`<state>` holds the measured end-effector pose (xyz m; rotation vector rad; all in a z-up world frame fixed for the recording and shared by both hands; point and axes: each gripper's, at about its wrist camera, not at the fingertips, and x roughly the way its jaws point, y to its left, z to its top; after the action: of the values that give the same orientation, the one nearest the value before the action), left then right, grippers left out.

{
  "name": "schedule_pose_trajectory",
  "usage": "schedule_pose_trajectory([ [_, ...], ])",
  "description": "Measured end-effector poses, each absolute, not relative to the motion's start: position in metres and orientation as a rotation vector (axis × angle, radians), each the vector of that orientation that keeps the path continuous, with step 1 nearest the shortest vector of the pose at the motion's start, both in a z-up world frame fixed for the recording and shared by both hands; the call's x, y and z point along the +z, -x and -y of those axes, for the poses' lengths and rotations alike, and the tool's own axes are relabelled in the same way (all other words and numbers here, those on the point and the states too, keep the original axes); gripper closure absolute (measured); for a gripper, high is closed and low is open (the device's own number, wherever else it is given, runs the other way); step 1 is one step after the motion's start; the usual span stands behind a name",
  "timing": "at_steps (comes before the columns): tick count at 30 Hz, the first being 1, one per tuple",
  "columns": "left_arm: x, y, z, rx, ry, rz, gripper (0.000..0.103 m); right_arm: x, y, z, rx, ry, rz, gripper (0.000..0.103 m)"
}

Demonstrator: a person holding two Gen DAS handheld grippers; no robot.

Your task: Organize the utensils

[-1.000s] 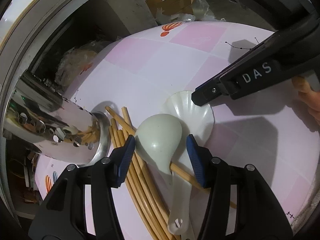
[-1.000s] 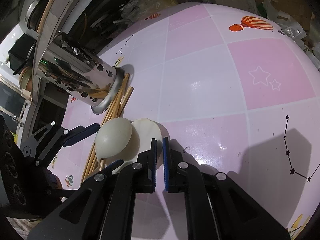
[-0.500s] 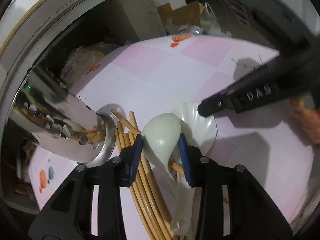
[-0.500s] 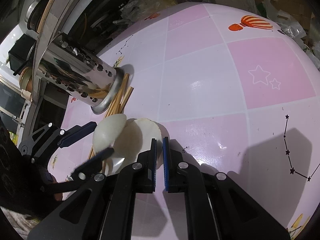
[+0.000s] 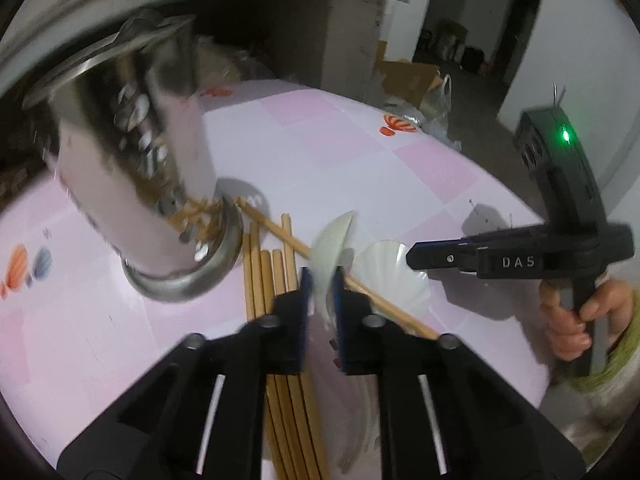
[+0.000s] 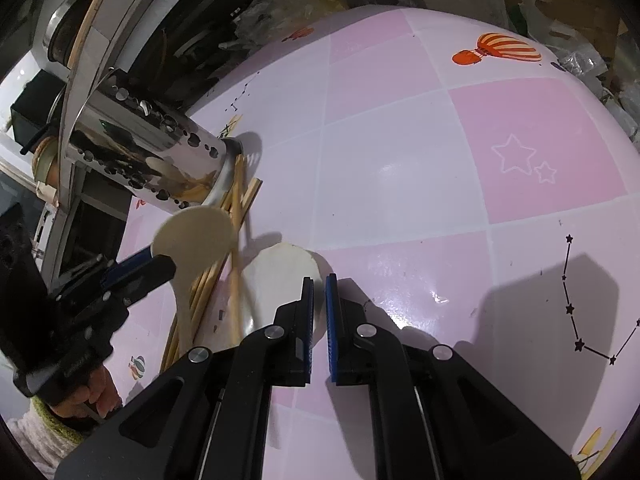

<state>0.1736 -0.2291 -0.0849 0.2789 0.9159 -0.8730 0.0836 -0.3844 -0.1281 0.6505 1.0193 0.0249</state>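
My left gripper (image 5: 322,292) has its jaws closing on the neck of a pale green spoon (image 5: 332,240), pads pressing on it. The spoon is lifted and turned on edge; its round bowl (image 6: 196,236) hangs above the chopsticks. Several wooden chopsticks (image 5: 272,280) lie beside a perforated steel utensil holder (image 5: 152,184), which appears to lie on its side. A white spoon (image 5: 390,276) rests on the pink table with one chopstick across it. My right gripper (image 6: 319,312) is shut and empty, its tips at the white spoon's (image 6: 280,276) edge.
The table (image 6: 400,168) wears a pink and white checked cloth with balloon and star prints. Beyond its far edge are cardboard boxes (image 5: 404,76) and plastic bags. A hand (image 5: 576,320) grips the right tool's handle. A pot and a shelf stand behind the holder (image 6: 148,160).
My left gripper closed on the pale green spoon, rolled and lifted it off the chopsticks and the white spoon. The right gripper stayed where it was.
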Motion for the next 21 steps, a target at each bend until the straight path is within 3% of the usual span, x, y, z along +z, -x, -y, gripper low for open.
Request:
schedule_pose_trajectory([
  [12, -0.106, -0.190, 0.204, -0.888, -0.124, -1.034, 0.100, -0.126, -0.089, 0.382, 0.015, -0.631, -1.028, 0.097],
  [14, -0.105, -0.187, 0.207, -0.908, -0.138, -1.031, 0.096, -0.126, -0.088, 0.382, 0.014, -0.631, -1.029, 0.097],
  [16, -0.105, -0.184, 0.211, -0.923, -0.157, -1.036, 0.078, -0.126, -0.089, 0.382, 0.014, -0.634, -1.030, 0.097],
  [17, -0.105, -0.183, 0.214, -0.927, -0.169, -1.036, 0.074, -0.126, -0.088, 0.382, 0.014, -0.635, -1.030, 0.097],
  [21, -0.106, -0.177, 0.225, -0.948, -0.197, -1.040, 0.070, -0.126, -0.088, 0.383, 0.018, -0.634, -1.030, 0.097],
])
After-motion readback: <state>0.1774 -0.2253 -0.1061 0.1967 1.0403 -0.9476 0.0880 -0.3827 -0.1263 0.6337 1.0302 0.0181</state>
